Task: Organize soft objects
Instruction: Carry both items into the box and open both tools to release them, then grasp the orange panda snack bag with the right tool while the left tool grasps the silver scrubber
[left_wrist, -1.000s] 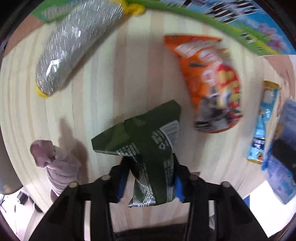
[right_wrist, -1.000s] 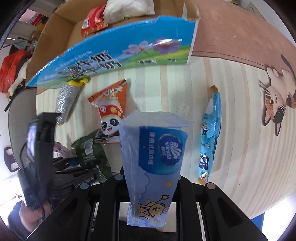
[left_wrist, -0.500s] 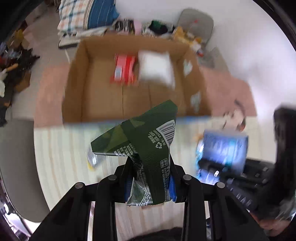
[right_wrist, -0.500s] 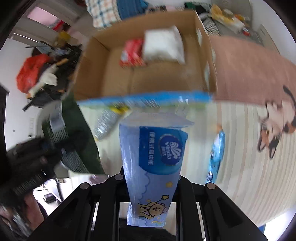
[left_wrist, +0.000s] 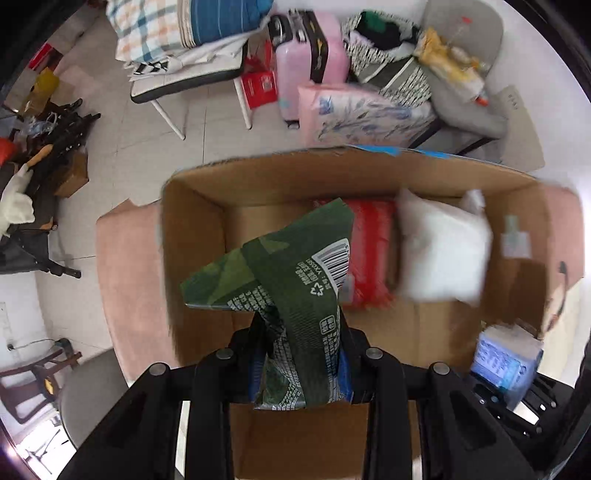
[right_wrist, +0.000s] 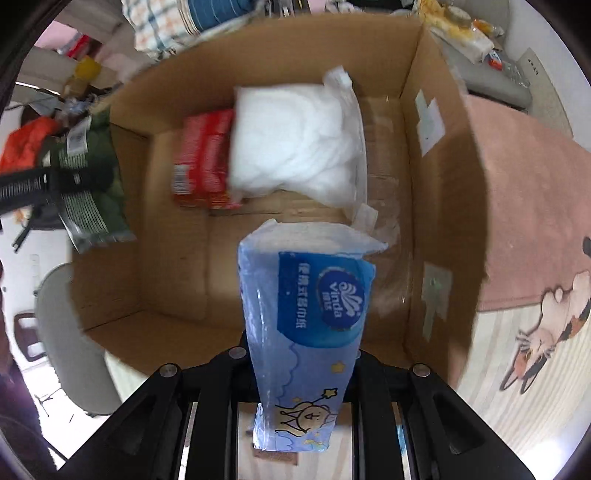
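My left gripper (left_wrist: 301, 354) is shut on a dark green snack packet (left_wrist: 291, 284) and holds it above the open cardboard box (left_wrist: 192, 236). My right gripper (right_wrist: 303, 354) is shut on a blue tissue pack (right_wrist: 306, 317), also over the box (right_wrist: 436, 110). A red packet (right_wrist: 203, 158) and a white soft bag (right_wrist: 295, 144) lie on the box floor. In the right wrist view the green packet (right_wrist: 92, 184) hangs at the box's left wall. In the left wrist view the tissue pack (left_wrist: 506, 358) shows at the lower right.
The box stands on a pink rug (right_wrist: 524, 192) with a cat picture (right_wrist: 546, 332). Beyond it are a pink suitcase (left_wrist: 306, 55), a chair with folded bedding (left_wrist: 184, 33), a grey seat (left_wrist: 465, 48) and floor clutter at the left (left_wrist: 44, 129).
Both grippers have lifted from the wooden floor and moved forward over the box, each still holding its packet. The snack bags on the floor have left view.
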